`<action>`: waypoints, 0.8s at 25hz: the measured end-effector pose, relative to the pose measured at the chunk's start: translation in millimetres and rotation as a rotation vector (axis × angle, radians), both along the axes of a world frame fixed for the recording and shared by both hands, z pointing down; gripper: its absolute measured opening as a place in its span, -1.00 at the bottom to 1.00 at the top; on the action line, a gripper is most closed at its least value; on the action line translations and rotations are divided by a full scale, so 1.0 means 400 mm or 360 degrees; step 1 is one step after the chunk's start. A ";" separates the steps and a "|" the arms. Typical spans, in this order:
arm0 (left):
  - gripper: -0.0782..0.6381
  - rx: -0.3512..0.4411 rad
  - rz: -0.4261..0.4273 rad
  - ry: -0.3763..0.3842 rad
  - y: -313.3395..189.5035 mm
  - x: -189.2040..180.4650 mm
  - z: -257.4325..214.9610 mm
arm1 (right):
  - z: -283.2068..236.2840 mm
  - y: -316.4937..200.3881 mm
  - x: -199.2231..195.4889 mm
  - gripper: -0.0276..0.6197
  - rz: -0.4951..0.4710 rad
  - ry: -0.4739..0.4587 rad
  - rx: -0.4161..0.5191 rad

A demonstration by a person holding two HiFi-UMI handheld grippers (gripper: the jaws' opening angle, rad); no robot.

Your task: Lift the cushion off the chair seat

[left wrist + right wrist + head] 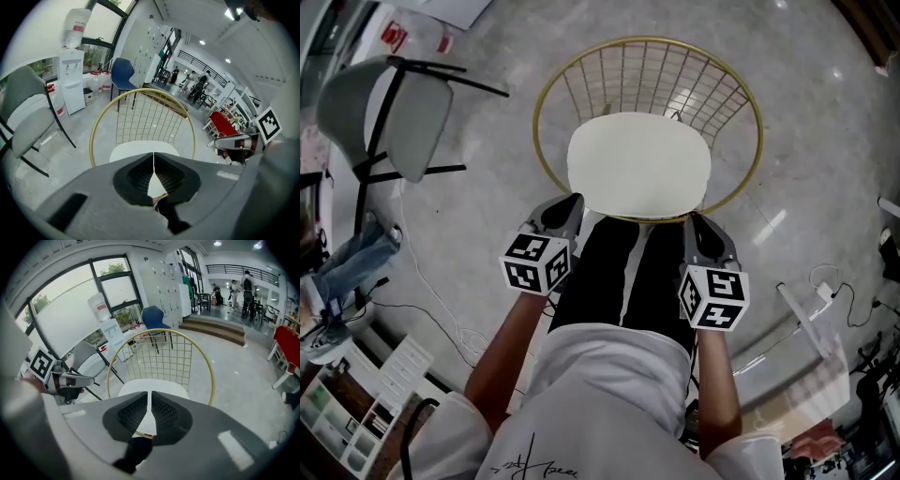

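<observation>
My left tool and right tool hover closed and empty by the cushion's near edge; lifting isn't begun.

Ahead of the jaws, the cushion is plain off-white. The chair around it is gold wire in a square grid. The left gripper and right gripper are grey, each with a cube of black-and-white squares. The floor is pale mottled grey. Behind the jaws, the trousers are black with a white stripe.
</observation>
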State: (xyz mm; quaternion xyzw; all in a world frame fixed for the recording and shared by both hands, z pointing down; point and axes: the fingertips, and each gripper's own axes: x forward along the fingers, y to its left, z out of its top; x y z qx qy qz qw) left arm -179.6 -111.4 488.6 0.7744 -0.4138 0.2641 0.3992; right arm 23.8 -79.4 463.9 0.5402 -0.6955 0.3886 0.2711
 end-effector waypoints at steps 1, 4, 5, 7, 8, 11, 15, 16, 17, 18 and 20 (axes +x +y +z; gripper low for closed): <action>-0.76 -0.0005 -0.0004 -0.0004 0.000 0.001 0.008 | 0.009 0.000 0.002 -0.82 -0.0006 0.0000 -0.0008; -0.74 -0.0017 -0.0007 -0.0007 -0.003 0.014 0.045 | 0.047 0.001 0.012 -0.82 -0.0017 -0.0008 -0.0027; -0.73 -0.0024 -0.0010 -0.0011 -0.003 0.016 0.060 | 0.061 0.003 0.013 -0.78 -0.0019 -0.0015 -0.0036; -0.71 -0.0039 -0.0020 -0.0023 -0.002 0.013 0.085 | 0.087 0.007 0.012 -0.77 -0.0026 -0.0024 -0.0056; -0.71 -0.0044 -0.0026 -0.0030 -0.004 0.009 0.096 | 0.098 0.006 0.010 -0.77 -0.0030 -0.0025 -0.0064; -0.68 -0.0060 -0.0044 -0.0057 -0.014 -0.006 0.131 | 0.131 0.002 0.005 -0.75 -0.0054 -0.0013 -0.0088; -0.66 -0.0081 -0.0073 -0.0097 -0.020 -0.021 0.181 | 0.179 0.002 0.012 -0.73 -0.0063 -0.0005 -0.0118; -0.65 -0.0087 -0.0078 -0.0105 -0.021 -0.025 0.193 | 0.191 0.002 0.014 -0.73 -0.0061 -0.0007 -0.0125; -0.64 -0.0093 -0.0080 -0.0112 -0.021 -0.028 0.205 | 0.202 0.002 0.014 -0.73 -0.0060 -0.0009 -0.0132; -0.62 -0.0099 -0.0079 -0.0119 -0.022 -0.030 0.217 | 0.213 0.001 0.015 -0.73 -0.0058 -0.0012 -0.0137; -0.60 -0.0113 -0.0075 -0.0130 -0.021 -0.033 0.240 | 0.232 0.000 0.016 -0.73 -0.0060 -0.0017 -0.0145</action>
